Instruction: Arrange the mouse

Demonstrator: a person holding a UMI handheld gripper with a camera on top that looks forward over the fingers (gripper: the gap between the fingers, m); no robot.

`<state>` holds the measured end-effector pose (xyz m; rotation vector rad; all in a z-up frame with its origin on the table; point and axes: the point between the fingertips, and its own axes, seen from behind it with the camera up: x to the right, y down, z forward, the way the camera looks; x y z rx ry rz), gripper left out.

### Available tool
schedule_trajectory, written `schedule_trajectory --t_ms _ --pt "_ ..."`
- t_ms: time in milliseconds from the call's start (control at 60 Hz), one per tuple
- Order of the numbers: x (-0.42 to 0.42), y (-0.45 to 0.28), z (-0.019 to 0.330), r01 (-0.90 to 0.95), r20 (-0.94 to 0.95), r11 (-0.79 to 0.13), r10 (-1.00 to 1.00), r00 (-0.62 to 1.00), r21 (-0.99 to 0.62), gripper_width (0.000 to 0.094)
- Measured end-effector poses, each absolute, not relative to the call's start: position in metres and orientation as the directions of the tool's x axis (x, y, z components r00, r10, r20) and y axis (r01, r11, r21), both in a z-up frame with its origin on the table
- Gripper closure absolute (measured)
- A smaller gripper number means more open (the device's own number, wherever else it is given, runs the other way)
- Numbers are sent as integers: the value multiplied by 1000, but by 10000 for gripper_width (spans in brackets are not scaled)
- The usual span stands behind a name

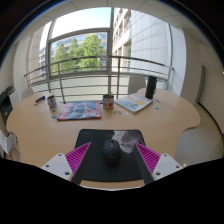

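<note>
We read this as the grasp step: hand-held gripper (110,157) spread wide, empty, mouse (111,152) on mouse pad (95,139) between its fingers. Next: close squarely.

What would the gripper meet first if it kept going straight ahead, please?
Most likely the mouse, which sits on the black mat between the open gripper fingers; depth is hard to judge.

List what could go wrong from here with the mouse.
The mouse sits between the open fingers with a gap at each side, so an uneven close might push it sideways instead of gripping it. It rests on the black mouse pad near a crumpled clear wrapper, which a forward move might catch.
</note>
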<state>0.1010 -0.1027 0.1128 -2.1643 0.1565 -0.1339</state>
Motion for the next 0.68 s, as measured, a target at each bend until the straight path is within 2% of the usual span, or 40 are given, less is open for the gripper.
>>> schedule_trajectory --t_ms 167,267,483,683 --pt "81 -178 175 -33 63 -517 -168 984 -855 92" --pt "71 -220 195 -28 73 -508 -178 981 -861 92" --pt "47 -302 204 -40 64 -518 -181 981 -854 94" --pt "44 -334 210 -12 98 -520 -184 978 -854 95"
